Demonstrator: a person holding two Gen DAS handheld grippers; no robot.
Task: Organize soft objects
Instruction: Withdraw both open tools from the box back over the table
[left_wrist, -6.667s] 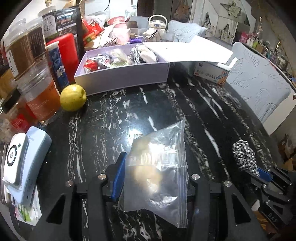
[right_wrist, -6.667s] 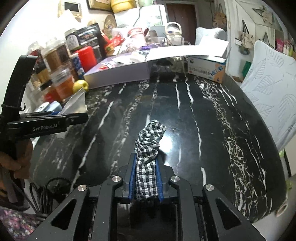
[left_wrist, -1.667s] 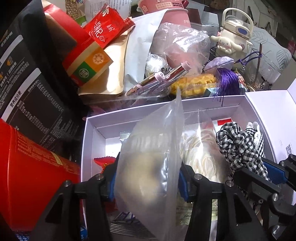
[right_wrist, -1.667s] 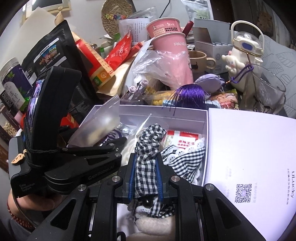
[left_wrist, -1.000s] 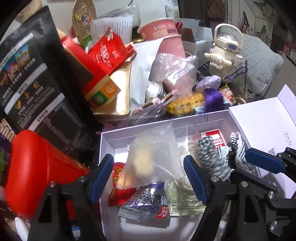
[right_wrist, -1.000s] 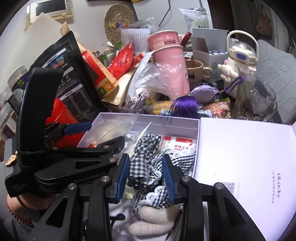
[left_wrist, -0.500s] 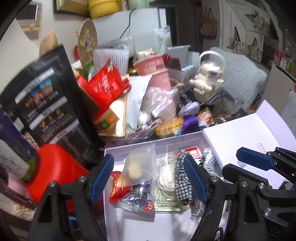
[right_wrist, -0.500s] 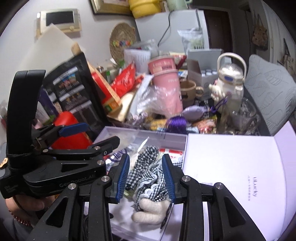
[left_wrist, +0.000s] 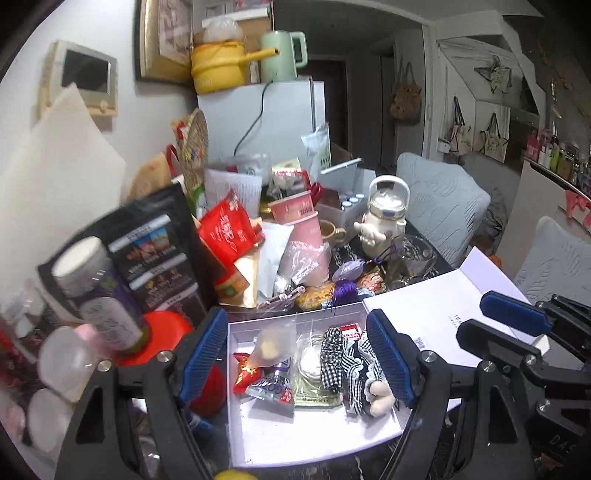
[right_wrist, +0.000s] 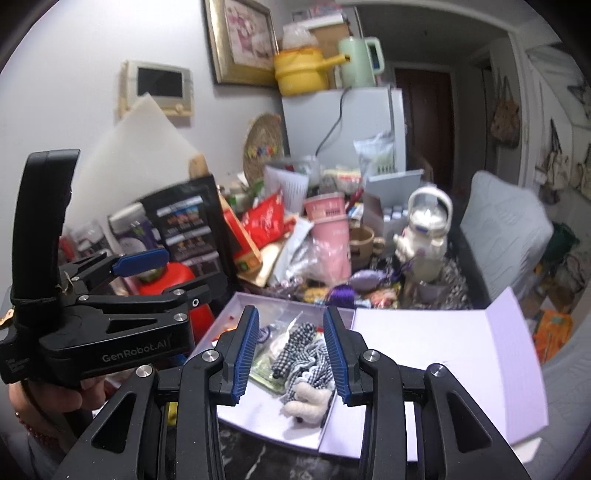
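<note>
Both the left tongs (left_wrist: 297, 356) and right tongs (right_wrist: 291, 350) are gaping wide and empty; the checked cloth (left_wrist: 330, 354) and plastic bag (left_wrist: 271, 345) are lying inside the white box (left_wrist: 314, 439), so little seems left.

L gripper (left_wrist: 295, 358) fingers wide apart, empty; R gripper (right_wrist: 291, 350) likewise, alongside.

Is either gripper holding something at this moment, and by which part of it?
Nothing is held. The left gripper and right gripper are both open, and the checked cloth and clear bag lie in the box.
</note>
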